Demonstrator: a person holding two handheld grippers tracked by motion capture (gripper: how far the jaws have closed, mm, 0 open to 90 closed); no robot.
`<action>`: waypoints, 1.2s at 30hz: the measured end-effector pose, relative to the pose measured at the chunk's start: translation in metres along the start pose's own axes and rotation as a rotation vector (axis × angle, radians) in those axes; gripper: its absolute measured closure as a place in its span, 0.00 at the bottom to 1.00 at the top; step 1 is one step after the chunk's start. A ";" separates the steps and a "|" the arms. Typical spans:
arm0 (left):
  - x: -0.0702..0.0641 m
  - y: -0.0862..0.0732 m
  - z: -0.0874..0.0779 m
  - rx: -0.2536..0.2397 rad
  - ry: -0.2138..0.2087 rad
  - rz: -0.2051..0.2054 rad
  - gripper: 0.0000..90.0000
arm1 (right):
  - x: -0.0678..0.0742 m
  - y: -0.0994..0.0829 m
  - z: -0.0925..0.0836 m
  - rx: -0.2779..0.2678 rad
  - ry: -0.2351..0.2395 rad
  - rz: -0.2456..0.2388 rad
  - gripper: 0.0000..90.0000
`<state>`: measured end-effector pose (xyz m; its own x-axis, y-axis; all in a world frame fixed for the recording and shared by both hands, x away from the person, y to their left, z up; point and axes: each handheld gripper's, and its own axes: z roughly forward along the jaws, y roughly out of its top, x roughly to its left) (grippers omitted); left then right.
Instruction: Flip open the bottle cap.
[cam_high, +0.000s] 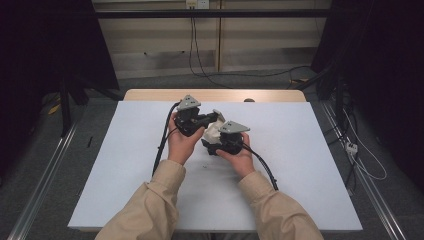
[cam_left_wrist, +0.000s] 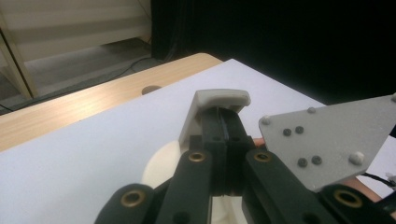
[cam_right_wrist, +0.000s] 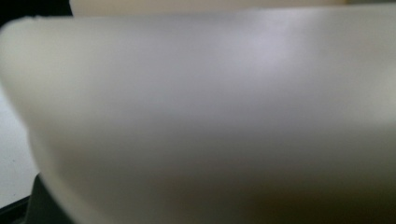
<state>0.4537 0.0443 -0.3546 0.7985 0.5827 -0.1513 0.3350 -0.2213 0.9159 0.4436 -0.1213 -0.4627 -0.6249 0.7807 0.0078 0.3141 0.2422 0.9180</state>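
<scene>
Tan-sleeved forearms reach from the near edge to mid-tabletop, where the left gripper (cam_high: 204, 120) pinches a tab on the rim of a cream-white rounded plastic piece (cam_high: 212, 131), jaws pressed nearly together on it. Right gripper (cam_high: 223, 141) crowds the piece's wall; whether its jaws grip, I cannot tell. Risk, as I judge it: the thin tab slips if the hands twist apart; long axis unclear, tab toward the far edge of the white tabletop (cam_high: 300, 170).
</scene>
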 end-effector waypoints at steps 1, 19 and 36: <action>0.000 0.001 0.000 0.000 -0.001 -0.002 1.00 | 0.000 0.000 0.000 0.000 0.000 0.000 0.20; 0.003 0.007 0.008 0.006 -0.012 0.007 1.00 | 0.000 0.000 0.000 0.000 -0.002 -0.001 0.20; 0.005 0.013 0.013 0.010 -0.028 0.010 1.00 | 0.000 0.000 0.000 0.000 -0.001 -0.001 0.20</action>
<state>0.4692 0.0340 -0.3484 0.8158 0.5579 -0.1523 0.3316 -0.2355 0.9136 0.4439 -0.1213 -0.4627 -0.6245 0.7810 0.0069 0.3135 0.2426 0.9181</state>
